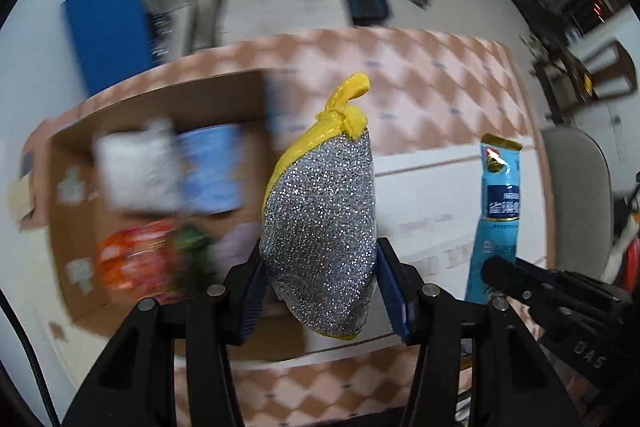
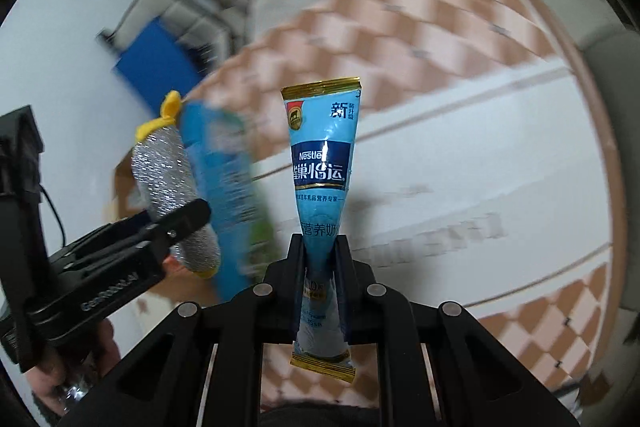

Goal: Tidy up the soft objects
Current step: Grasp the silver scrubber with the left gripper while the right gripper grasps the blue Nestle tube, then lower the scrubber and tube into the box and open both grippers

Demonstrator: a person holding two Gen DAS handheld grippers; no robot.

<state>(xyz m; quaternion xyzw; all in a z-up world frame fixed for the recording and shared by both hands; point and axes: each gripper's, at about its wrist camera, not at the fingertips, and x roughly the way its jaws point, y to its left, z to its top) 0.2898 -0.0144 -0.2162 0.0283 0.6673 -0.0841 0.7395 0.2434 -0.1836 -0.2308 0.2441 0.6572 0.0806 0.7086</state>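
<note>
- Left gripper (image 1: 320,279) is clamped on the lower half of a silver glitter scrub sponge (image 1: 320,223) with yellow trim; the yellow loop (image 1: 349,95) sticks up past the fingertips. Both blue pads (image 1: 390,291) press its sides, and since it's squishy, that low, wide grip probably keeps it from flopping.
- Right gripper (image 2: 320,267) is pinching a light blue Nestle milk-powder sachet (image 2: 322,163) near its bottom end, jaws nearly together with just the thin pack between them. Gold-edged top (image 2: 320,86) stands upright, and the bottom seal (image 2: 323,367) hangs out behind the fingers.
- Both items are up in the air, off the checkered tablecloth (image 1: 420,67), so my guess is they're being carried, not yet placed.
- The cardboard box (image 1: 160,99) sits to the left in the left view, already holding a white pack (image 1: 136,167), a blue pack (image 1: 212,171) and a red-orange one (image 1: 136,263). It's blurry, so I can't read them. Looks like the drop spot for soft stuff.
- Room: the near-right part of the box floor looks free, and the sponge hangs roughly by the box's right wall.
- The white board (image 2: 480,167) on the table lies under and to the right of the sachet.
- The 2 grippers are near each other, so the right one should hang back while the left goes in, or they could bump.
</note>
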